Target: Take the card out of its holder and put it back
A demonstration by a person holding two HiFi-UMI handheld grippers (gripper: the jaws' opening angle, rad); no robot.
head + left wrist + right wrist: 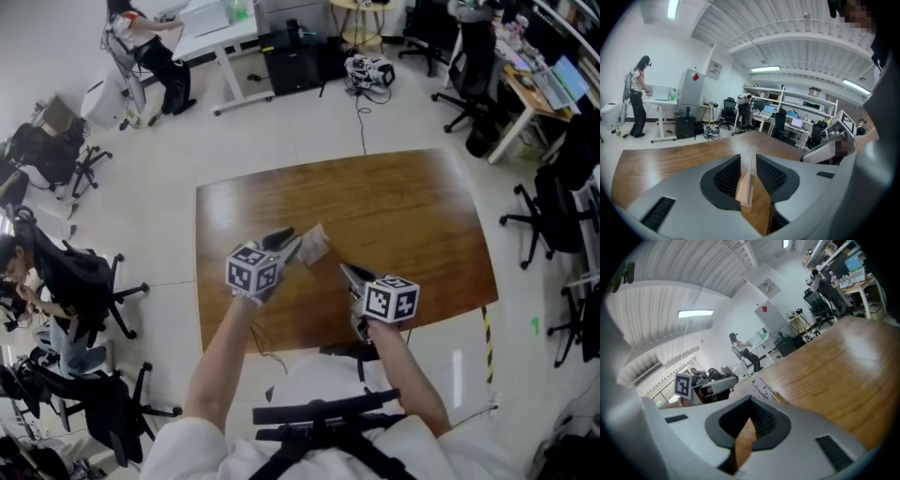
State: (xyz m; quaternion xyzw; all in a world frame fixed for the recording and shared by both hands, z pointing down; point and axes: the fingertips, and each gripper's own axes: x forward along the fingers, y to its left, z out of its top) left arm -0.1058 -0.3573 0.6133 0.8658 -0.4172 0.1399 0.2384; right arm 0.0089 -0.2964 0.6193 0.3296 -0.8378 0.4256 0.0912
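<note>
The card (750, 174) stands upright and is seen from its thin edge. Its lower end sits in a small wooden holder (742, 191), which rests on the brown wooden table (403, 216). The left gripper (296, 247) is around the card. Its jaws are released: one dark ribbed pad (725, 178) is on each side of the card, and a narrow gap shows between each pad and the card, so nothing is grasped.

To the right of the card, a little apart from it and nearer to the person, is the right gripper (346, 271). Its jaws are clenched together at the tips with nothing between them, and it points toward the card. In the right gripper view the card shows its white face with some print, too small to read.

The person's two forearms reach from the lower edge of the head view toward the card. Further from the card, past the table's edges, are black office chairs (548, 211) on a pale floor, and behind the card a person (636, 96) stands at a white desk (661, 101).
</note>
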